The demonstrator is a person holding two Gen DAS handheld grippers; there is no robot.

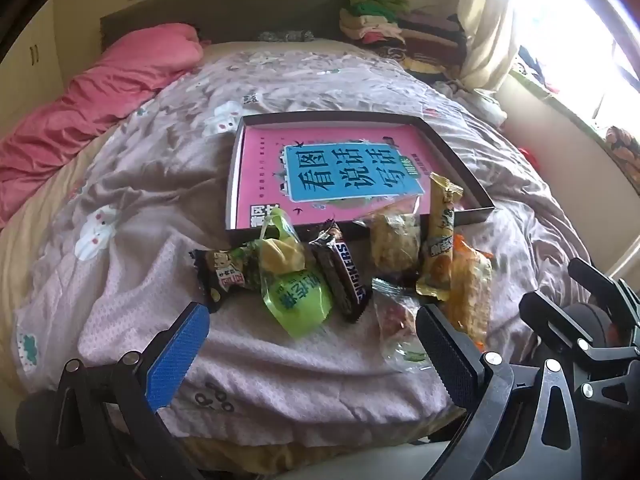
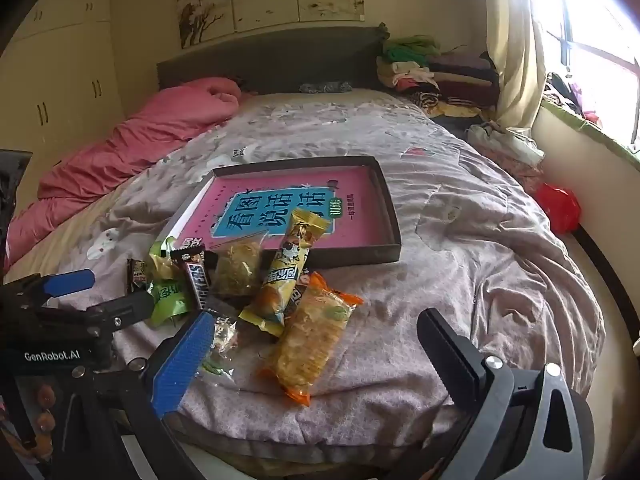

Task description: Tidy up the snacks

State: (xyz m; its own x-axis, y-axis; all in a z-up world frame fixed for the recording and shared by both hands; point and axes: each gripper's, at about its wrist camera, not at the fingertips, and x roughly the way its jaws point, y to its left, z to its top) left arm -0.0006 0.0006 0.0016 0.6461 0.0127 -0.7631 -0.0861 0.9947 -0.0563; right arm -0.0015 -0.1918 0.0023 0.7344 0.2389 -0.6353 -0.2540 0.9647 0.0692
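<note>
Several snack packets lie on the bedspread in front of a shallow dark box that holds a pink book. Among them are a Snickers bar, a green packet, a long yellow packet leaning on the box rim, and an orange packet. My left gripper hovers open just short of the Snickers bar. My right gripper is open over the orange packet. Neither holds anything.
A pink duvet is bunched at the left of the bed. Folded clothes are stacked by the headboard. A red bag sits between the bed and the window wall. The bed's near edge runs just below both grippers.
</note>
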